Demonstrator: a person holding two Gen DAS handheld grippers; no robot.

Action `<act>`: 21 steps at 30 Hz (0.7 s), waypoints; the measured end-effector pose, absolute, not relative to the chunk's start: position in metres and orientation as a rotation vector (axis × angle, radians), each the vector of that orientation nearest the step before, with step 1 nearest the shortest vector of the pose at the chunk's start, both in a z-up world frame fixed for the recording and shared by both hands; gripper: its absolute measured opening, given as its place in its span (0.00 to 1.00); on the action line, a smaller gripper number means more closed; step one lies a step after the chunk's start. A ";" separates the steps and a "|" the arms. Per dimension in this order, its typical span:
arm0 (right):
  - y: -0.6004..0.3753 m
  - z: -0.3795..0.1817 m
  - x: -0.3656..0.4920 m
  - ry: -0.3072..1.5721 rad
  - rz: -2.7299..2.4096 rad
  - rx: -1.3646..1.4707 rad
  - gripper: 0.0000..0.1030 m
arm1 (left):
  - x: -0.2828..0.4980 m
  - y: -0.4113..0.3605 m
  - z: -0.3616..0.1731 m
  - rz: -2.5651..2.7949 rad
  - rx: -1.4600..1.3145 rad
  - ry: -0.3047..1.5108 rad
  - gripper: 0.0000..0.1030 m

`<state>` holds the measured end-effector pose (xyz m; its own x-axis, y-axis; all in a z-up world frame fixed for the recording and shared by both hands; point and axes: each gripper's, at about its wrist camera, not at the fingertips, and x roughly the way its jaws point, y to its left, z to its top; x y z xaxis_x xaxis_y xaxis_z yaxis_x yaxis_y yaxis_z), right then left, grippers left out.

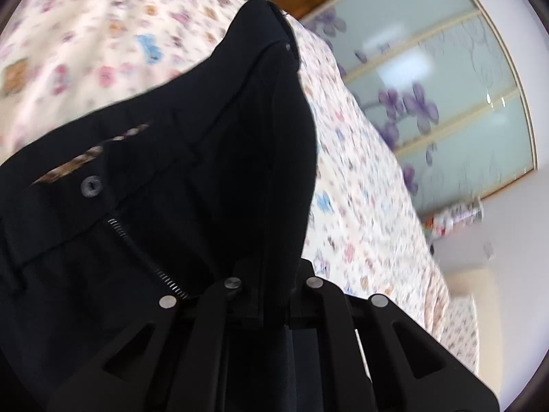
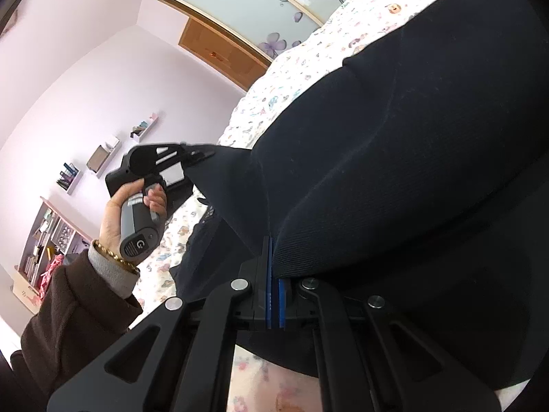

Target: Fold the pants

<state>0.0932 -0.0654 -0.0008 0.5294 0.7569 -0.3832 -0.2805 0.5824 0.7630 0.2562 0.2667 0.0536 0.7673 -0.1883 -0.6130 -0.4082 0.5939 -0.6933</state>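
Note:
Black pants (image 1: pixel 171 178) hang lifted over the floral bedsheet (image 1: pixel 103 44), waistband end toward me, with button and open zipper showing in the left wrist view. My left gripper (image 1: pixel 266 285) is shut on the waistband fabric; its fingertips are buried in the cloth. In the right wrist view my right gripper (image 2: pixel 274 274) is shut on another part of the pants (image 2: pixel 394 154), blue pads (image 2: pixel 269 295) pressed together on the cloth. The left gripper (image 2: pixel 202 152) also shows there, held in a hand, pinching a stretched corner of the pants.
The bed with the floral sheet (image 2: pixel 291 75) lies under the pants. A frosted wardrobe door with purple flowers (image 1: pixel 429 79) stands beyond the bed. Wall shelves (image 2: pixel 103 161) and a bookcase (image 2: pixel 44 240) are at the left of the right wrist view.

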 end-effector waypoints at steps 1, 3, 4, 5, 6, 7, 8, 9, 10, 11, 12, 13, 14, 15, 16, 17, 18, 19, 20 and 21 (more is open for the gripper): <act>-0.066 0.000 0.092 0.771 0.693 0.704 0.02 | 0.251 0.267 0.058 0.154 -0.917 0.704 0.06; -0.068 0.003 0.091 0.751 0.708 0.715 0.02 | 0.233 0.266 0.071 0.174 -0.843 0.680 0.06; -0.068 0.004 0.091 0.737 0.716 0.717 0.02 | 0.219 0.266 0.077 0.185 -0.821 0.657 0.06; -0.071 0.008 0.089 0.715 0.721 0.718 0.02 | 0.202 0.268 0.081 0.196 -0.816 0.632 0.06; -0.072 0.010 0.088 0.702 0.723 0.715 0.02 | 0.183 0.268 0.084 0.203 -0.816 0.609 0.07; -0.074 0.012 0.087 0.683 0.726 0.712 0.02 | 0.166 0.269 0.084 0.213 -0.819 0.592 0.07; -0.074 0.014 0.087 0.676 0.730 0.712 0.02 | 0.143 0.269 0.080 0.228 -0.820 0.573 0.08; -0.074 0.014 0.087 0.673 0.731 0.708 0.02 | 0.129 0.269 0.077 0.239 -0.823 0.565 0.08; -0.073 0.014 0.087 0.677 0.729 0.699 0.02 | 0.115 0.270 0.069 0.255 -0.828 0.568 0.08; -0.070 0.014 0.089 0.684 0.723 0.691 0.02 | 0.102 0.271 0.055 0.268 -0.848 0.583 0.08; -0.070 0.014 0.089 0.690 0.718 0.685 0.02 | 0.094 0.271 0.041 0.276 -0.868 0.602 0.08; -0.072 0.012 0.087 0.697 0.715 0.683 0.02 | 0.086 0.274 0.032 0.284 -0.881 0.618 0.08; -0.071 0.013 0.086 0.700 0.711 0.677 0.02 | 0.080 0.274 0.019 0.286 -0.904 0.626 0.08; -0.071 0.014 0.084 0.702 0.703 0.665 0.03 | 0.073 0.275 0.010 0.284 -0.918 0.624 0.08; -0.070 0.016 0.080 0.704 0.698 0.651 0.03 | 0.068 0.275 0.007 0.284 -0.927 0.606 0.08; -0.068 0.019 0.076 0.710 0.693 0.636 0.03 | 0.060 0.278 0.005 0.283 -0.920 0.585 0.08; -0.068 0.021 0.074 0.711 0.693 0.632 0.03 | 0.053 0.277 0.008 0.287 -0.905 0.567 0.08; -0.069 0.023 0.069 0.711 0.696 0.630 0.03 | 0.050 0.274 0.011 0.290 -0.893 0.550 0.08; -0.070 0.024 0.064 0.715 0.693 0.628 0.03 | 0.043 0.272 0.017 0.291 -0.879 0.520 0.08; -0.075 0.023 0.063 0.720 0.691 0.629 0.03 | 0.036 0.274 0.015 0.291 -0.872 0.504 0.08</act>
